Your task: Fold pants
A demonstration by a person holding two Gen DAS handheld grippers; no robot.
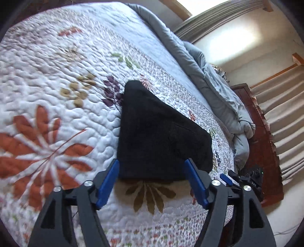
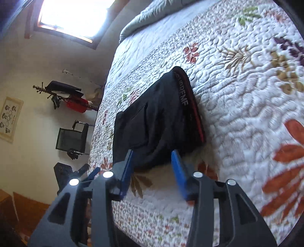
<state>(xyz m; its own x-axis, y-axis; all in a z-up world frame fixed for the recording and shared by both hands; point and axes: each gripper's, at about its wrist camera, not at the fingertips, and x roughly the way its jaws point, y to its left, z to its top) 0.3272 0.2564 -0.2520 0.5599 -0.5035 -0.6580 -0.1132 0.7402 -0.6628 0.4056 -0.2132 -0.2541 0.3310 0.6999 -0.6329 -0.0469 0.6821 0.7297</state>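
The black pants lie folded into a compact stack on the floral quilt. In the right wrist view the pants show a waistband with white lettering and a red stripe along their right edge. My left gripper hovers just short of the near edge of the stack, open, with nothing between its blue fingers. My right gripper is also open over the near edge, its pads apart from the cloth. The right gripper's tip shows at the quilt's right side in the left wrist view.
A grey duvet is bunched along the far side of the bed, beside a dark wooden headboard and beige curtains. Off the bed's left edge stand a black chair and a coat rack, under a bright window.
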